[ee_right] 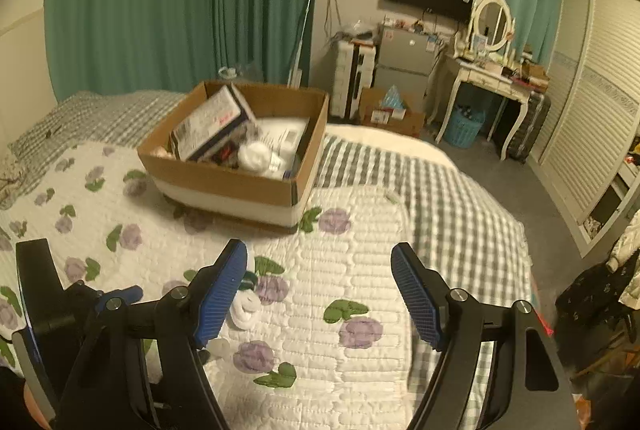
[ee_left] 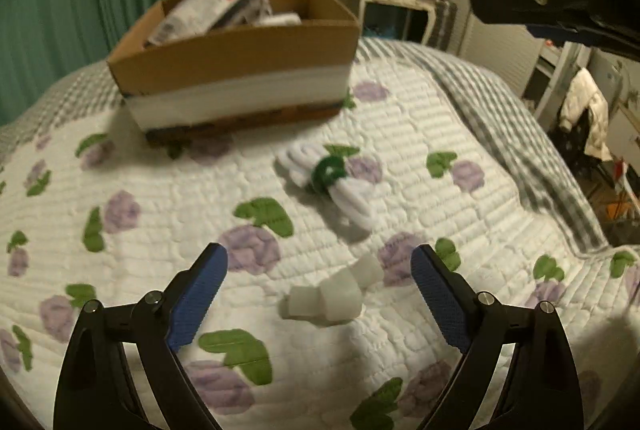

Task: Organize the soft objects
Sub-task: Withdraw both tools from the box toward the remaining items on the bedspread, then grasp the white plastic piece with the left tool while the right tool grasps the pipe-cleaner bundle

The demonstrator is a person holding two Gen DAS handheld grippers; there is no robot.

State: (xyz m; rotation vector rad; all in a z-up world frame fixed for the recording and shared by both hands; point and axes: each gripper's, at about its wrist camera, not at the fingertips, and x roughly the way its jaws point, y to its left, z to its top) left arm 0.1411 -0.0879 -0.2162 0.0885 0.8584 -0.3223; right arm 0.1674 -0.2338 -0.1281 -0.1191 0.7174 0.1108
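In the left wrist view, a small pale, translucent soft piece [ee_left: 326,296] lies on the flowered quilt [ee_left: 160,198]. My left gripper [ee_left: 320,262] hovers over it, open, its blue pads on either side and not touching. Farther off lies a white fluffy bundle [ee_left: 340,190] tied with a green band, and beyond it stands a cardboard box [ee_left: 240,50]. My right gripper [ee_left: 560,14] shows at the top right edge. In the right wrist view, my right gripper [ee_right: 320,254] is open over bare quilt. Its left finger half hides the white bundle [ee_right: 245,308]. The box [ee_right: 224,184] holds packets and white soft things.
A grey checked blanket [ee_right: 448,214] covers the bed's right side and drops to the floor. Past the bed stand a white dressing table [ee_right: 484,78], a blue basket [ee_right: 462,128], a small fridge and green curtains [ee_right: 180,2]. My left gripper [ee_right: 60,310] shows at that view's lower left.
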